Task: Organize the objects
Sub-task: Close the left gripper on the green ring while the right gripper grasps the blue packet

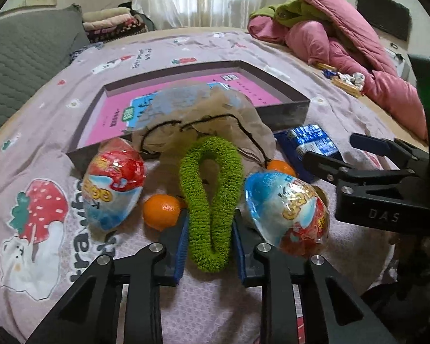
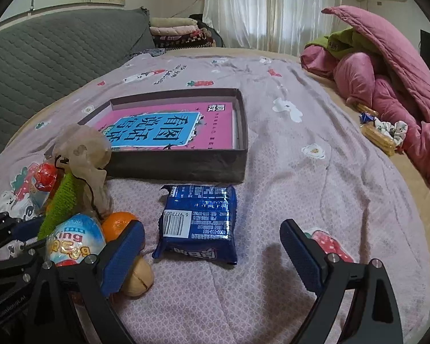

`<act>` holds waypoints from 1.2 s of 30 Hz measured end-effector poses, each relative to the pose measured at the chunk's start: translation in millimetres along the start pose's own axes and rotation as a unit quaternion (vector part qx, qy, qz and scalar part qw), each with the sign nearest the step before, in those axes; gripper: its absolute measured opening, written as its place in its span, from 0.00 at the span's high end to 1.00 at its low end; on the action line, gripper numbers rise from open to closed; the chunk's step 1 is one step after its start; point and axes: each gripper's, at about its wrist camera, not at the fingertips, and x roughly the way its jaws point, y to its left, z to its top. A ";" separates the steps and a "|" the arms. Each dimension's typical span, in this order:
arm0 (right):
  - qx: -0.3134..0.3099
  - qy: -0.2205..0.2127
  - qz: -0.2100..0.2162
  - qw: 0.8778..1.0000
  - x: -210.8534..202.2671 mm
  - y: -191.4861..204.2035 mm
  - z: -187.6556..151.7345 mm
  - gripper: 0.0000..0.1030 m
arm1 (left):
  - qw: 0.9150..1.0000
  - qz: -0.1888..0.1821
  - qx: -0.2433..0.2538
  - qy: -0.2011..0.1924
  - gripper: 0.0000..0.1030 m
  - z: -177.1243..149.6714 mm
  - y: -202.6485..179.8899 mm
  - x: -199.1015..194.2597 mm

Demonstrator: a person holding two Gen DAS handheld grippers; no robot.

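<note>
Beige bag (image 1: 203, 120) blurred, hides box (image 1: 283, 111) front.

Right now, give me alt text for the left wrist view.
The left gripper is shut on a fuzzy green fabric loop on a lilac bedspread, between two foil-wrapped toy eggs and oranges, before a grey box.

— Left gripper (image 1: 209, 246)?
— Clamped on green fuzzy loop (image 1: 210, 192), pads pressing both sides.
— Around it?
— Two wrapped toy eggs (image 1: 113, 189), oranges (image 1: 162, 210), beige pouch (image 1: 212, 120); open box (image 1: 283, 111) behind, on bedspread (image 1: 43, 149).
</note>
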 end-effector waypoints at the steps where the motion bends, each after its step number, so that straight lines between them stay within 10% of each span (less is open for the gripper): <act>1: 0.000 0.003 -0.001 1.000 1.6 0.4 0.5 0.07 | 1.000 0.000 0.001 0.003 0.74 -0.6 -0.8 1.4; 24: -0.003 0.066 -0.025 0.998 44.0 6.4 17.3 0.29 | 1.000 0.007 0.005 0.007 0.76 3.2 2.8 6.6; 36: 0.011 0.038 0.039 0.998 32.8 -11.6 9.8 0.48 | 1.000 -0.005 -0.014 0.013 0.76 8.4 3.7 14.5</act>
